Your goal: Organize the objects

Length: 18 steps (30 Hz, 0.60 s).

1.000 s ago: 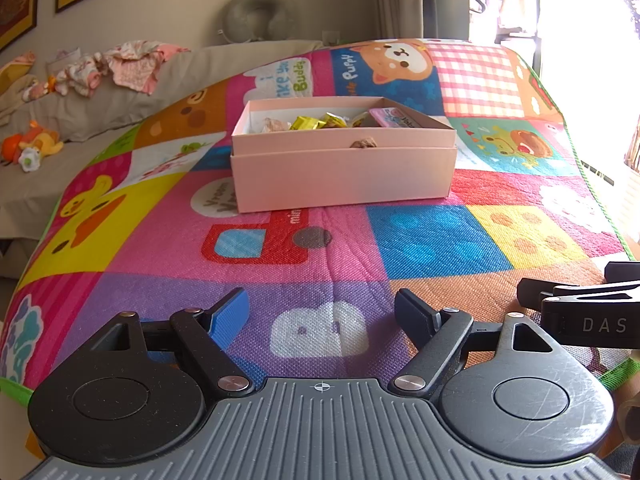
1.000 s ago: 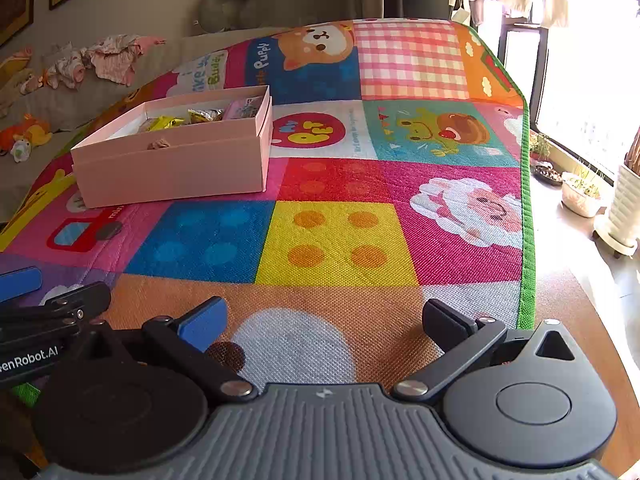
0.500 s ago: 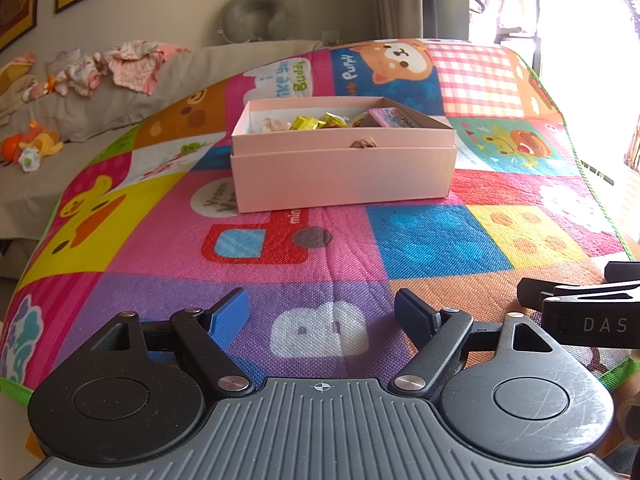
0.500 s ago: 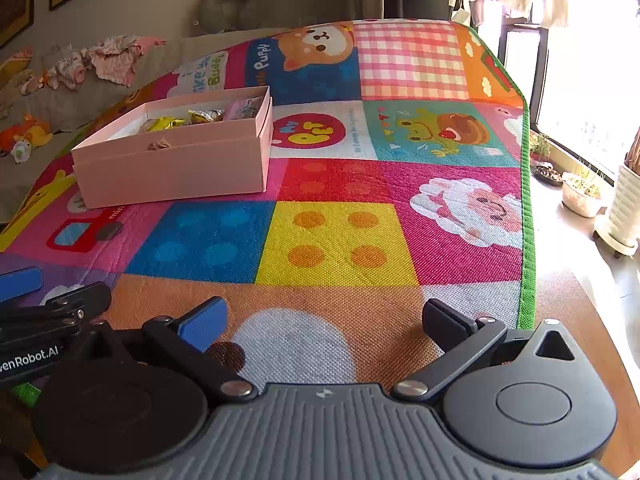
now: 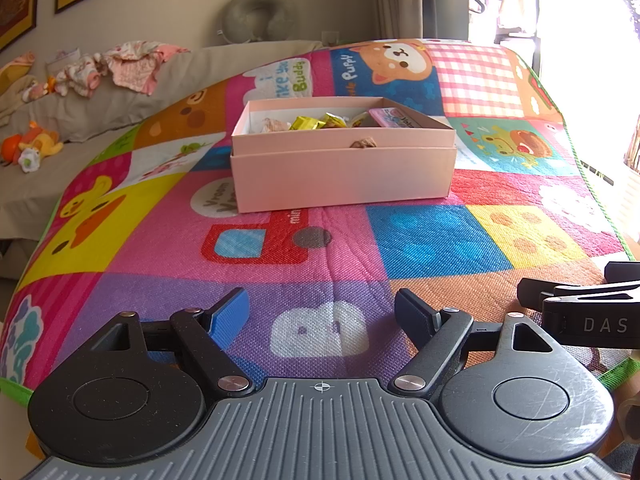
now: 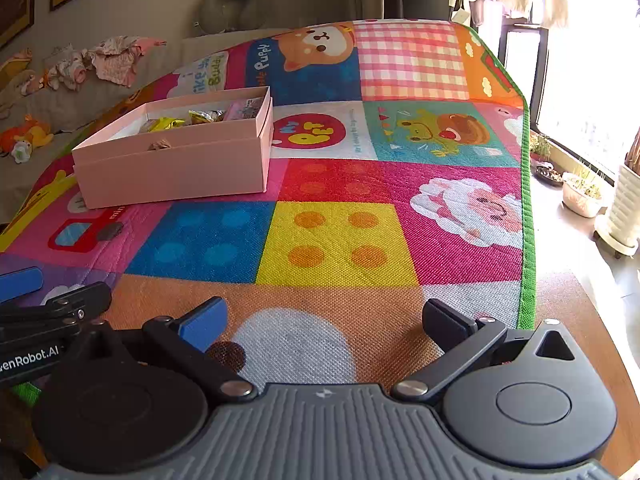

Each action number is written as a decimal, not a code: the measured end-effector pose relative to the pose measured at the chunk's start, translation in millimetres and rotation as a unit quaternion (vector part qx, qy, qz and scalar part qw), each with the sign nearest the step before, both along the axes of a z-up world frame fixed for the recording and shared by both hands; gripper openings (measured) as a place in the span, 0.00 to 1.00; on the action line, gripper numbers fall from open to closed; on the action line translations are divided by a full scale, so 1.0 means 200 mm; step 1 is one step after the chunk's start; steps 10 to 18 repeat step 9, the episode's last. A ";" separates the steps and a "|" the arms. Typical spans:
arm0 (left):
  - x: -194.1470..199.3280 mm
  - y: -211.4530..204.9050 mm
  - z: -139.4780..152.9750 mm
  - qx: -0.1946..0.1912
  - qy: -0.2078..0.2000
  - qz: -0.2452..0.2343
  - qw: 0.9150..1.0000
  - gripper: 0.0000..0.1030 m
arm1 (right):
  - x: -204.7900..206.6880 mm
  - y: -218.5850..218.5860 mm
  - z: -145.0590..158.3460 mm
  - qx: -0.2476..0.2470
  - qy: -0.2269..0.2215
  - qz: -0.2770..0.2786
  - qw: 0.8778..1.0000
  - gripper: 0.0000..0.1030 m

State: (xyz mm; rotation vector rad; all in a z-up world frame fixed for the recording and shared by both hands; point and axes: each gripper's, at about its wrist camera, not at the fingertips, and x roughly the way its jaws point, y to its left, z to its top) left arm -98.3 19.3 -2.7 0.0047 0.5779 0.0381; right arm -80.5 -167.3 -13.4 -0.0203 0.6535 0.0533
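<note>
A: Left of the pink box [image 5: 344, 178]: only bare play mat [image 5: 160, 248], then a grey sofa [image 5: 120, 92] with crumpled baby clothes [image 5: 128, 66] and a plush toy [image 5: 34, 142]. Nothing loose there to gather, by the look of it.

B: Inside the box: yellow wrappers [image 5: 306, 122], a pink packet [image 5: 394, 118] at the right end, a brown scrap [image 5: 363, 143] hooked on the near wall. Box sitting in its own upturned lid, mid-mat.

A: Nearer than the box, left tongs [image 5: 322, 312] spread wide, gripping nothing, low over the purple patch. Right of those, right tongs [image 6: 324, 320] likewise parted and unloaded, over the orange patch, well short of the box.

B: Right of the box: open mat, green hem [image 6: 528, 200], then floor and potted plants [image 6: 584, 196] by the window.

A: Judged stage: either sorted already or not begun; hard to say with everything seemingly boxed.

B: Risks from here. Thin cardboard wall, so a push from a tong tip likely to slide or tip the box on the soft mat. Crinkly wrappers apt to slip out of a shallow pinch. Two tools side by side near the box's front, so a reach across from either could knock the other. Glare from the window liable to hide small items at the box's right.
</note>
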 end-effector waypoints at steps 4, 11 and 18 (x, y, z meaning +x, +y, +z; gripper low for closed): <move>0.00 0.00 0.00 0.000 0.001 0.000 1.000 0.82 | 0.00 0.00 0.00 0.000 0.001 0.000 1.000 1.00; 0.01 0.00 0.00 0.001 0.002 -0.004 1.000 0.82 | 0.01 0.01 0.01 -0.002 0.009 -0.004 1.000 1.00; 0.01 0.00 0.00 0.001 0.002 -0.004 1.000 0.82 | 0.01 0.01 0.01 -0.002 0.009 -0.004 1.000 1.00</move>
